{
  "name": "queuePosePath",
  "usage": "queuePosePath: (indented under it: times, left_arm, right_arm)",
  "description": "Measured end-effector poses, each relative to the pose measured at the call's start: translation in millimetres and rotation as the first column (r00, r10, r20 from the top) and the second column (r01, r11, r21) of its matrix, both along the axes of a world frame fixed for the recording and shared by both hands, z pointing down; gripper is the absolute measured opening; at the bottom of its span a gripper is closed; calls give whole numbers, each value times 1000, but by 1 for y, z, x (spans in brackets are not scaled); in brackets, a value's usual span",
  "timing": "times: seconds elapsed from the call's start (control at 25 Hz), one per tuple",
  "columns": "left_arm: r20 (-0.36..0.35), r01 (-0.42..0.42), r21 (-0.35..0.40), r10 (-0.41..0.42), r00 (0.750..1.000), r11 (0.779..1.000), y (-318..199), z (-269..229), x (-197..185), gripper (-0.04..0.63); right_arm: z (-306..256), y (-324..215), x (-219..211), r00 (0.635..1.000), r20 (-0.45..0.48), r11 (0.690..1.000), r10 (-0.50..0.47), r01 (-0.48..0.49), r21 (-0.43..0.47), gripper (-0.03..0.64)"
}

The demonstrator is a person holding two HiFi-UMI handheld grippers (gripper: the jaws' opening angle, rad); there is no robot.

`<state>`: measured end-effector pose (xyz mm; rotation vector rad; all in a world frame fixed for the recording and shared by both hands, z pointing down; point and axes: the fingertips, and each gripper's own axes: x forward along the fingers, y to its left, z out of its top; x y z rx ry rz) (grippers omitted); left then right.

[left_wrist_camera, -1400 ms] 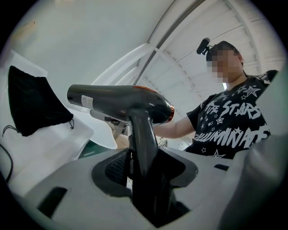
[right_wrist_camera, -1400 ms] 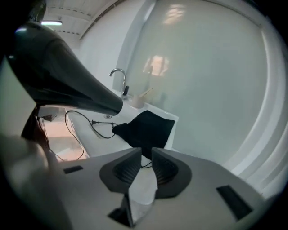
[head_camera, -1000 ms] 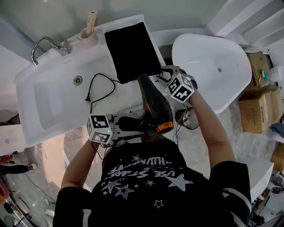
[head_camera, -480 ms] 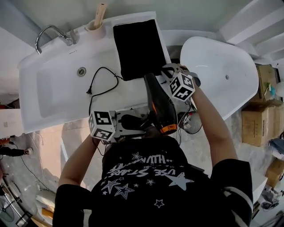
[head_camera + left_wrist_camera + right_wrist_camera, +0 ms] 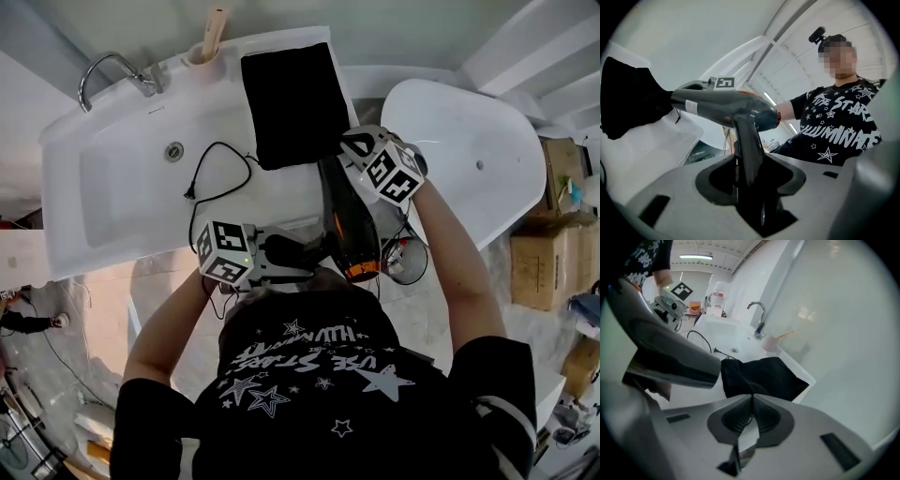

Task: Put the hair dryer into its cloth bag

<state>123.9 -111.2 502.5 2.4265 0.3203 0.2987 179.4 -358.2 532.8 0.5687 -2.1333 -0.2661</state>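
Note:
A dark hair dryer [image 5: 349, 225] with an orange rear ring hangs over the counter's front edge, its nozzle pointing at the bag. My left gripper [image 5: 286, 255] is shut on the dryer's handle [image 5: 749, 154], which stands up between the jaws. The black cloth bag [image 5: 295, 103] lies flat on the white counter, right of the basin. My right gripper [image 5: 343, 150] sits at the bag's near right corner. Its jaws meet on the bag's [image 5: 764, 376] edge at the right gripper's [image 5: 751, 398] tips. The dryer's barrel [image 5: 661, 357] fills that view's left side.
The dryer's black cord and plug [image 5: 211, 183] loop across the counter beside the sink basin [image 5: 122, 197]. A faucet [image 5: 112, 75] and a cup [image 5: 204, 52] holding a wooden handle stand at the back. A white bathtub [image 5: 469, 150] and cardboard boxes [image 5: 544, 244] lie to the right.
My right gripper has moved from beside the dryer up to the bag's near corner and closed there. The left gripper keeps the dryer, whose nozzle now sits nearer the bag.

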Motion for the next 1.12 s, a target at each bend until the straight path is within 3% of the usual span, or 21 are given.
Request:
queuePosePath:
  times: [0.72,1.12]
  left_arm:
    - [75,-30,-29,32,997,999,-42,21,-1,196]
    - [132,55,-39,-49,990,998,-83,25,-8,196]
  right_arm:
    - [-26,7,-14,995,42,996,-87,87,-10,14]
    - [-31,1,-11,991,60,992,-115,118,-39,14]
